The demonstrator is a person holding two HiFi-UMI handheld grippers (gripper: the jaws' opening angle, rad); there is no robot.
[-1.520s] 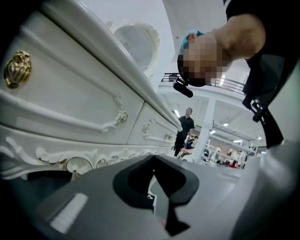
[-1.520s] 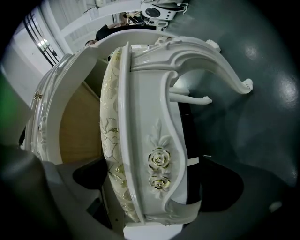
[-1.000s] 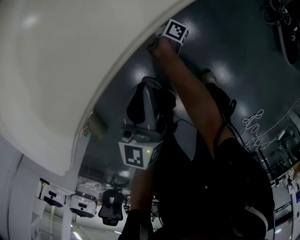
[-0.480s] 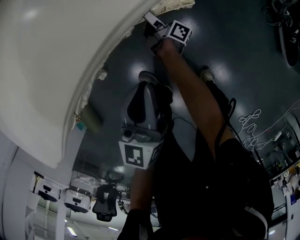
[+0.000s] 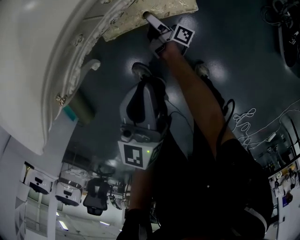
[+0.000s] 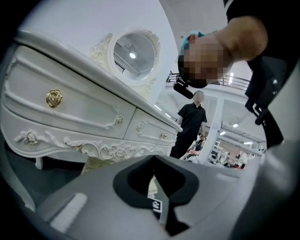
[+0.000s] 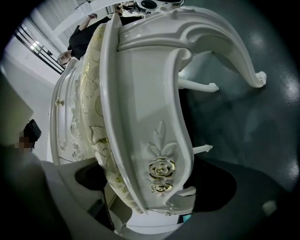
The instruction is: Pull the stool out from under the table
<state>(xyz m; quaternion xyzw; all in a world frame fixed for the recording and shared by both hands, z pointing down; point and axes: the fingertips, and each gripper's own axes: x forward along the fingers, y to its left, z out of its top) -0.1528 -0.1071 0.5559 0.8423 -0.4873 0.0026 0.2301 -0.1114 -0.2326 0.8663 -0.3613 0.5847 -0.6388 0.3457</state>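
The stool has a cream and gold patterned cushion and a white carved frame. It shows beside the white table, at the top of the head view. My right gripper is stretched out to it and is shut on the frame. In the right gripper view the stool's rail, with a gold rose, fills the space between the jaws of the right gripper. My left gripper hangs mid-view, away from the stool, shut and holding nothing. The left gripper faces the table's drawers.
A person in black stands past the table's far end, and an oval mirror sits on the tabletop. My shoes stand on the dark floor below the stool. Loose cables lie at the right. White machines stand at lower left.
The stool has come out from under the table with the right gripper holding it. Its cushion, first hidden, now shows widely. The left gripper has hardly moved.
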